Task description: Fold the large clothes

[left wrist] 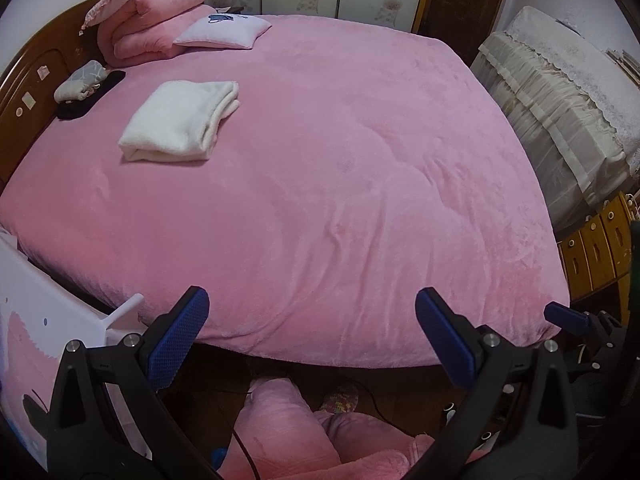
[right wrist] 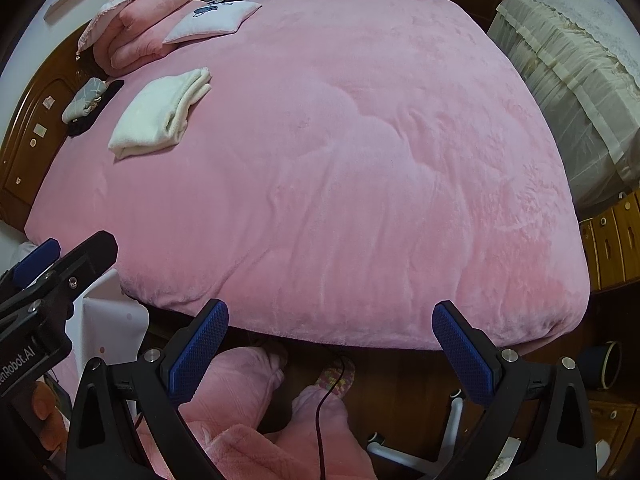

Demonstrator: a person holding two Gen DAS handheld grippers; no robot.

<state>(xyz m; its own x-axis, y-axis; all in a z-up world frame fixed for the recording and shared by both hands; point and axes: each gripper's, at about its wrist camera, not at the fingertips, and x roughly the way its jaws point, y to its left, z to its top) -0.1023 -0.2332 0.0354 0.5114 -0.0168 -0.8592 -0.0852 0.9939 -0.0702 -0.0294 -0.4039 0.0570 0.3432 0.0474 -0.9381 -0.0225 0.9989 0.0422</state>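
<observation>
Both wrist views, looking across the bed. I hold the left gripper with its blue-padded jaws spread wide and nothing between them, low in the frame just short of the near edge of the pink bedspread. The right gripper stands the same way: jaws wide apart, gripping nothing, at the bottom of its frame. The folded white garment lies on the bedspread in the upper left of the frame, well apart from both grippers; it appears likewise in the right view. Behind it, at the upper left, I see a stack of pink bedding and a small white pillow. A wooden headboard runs along the left edge.
</observation>
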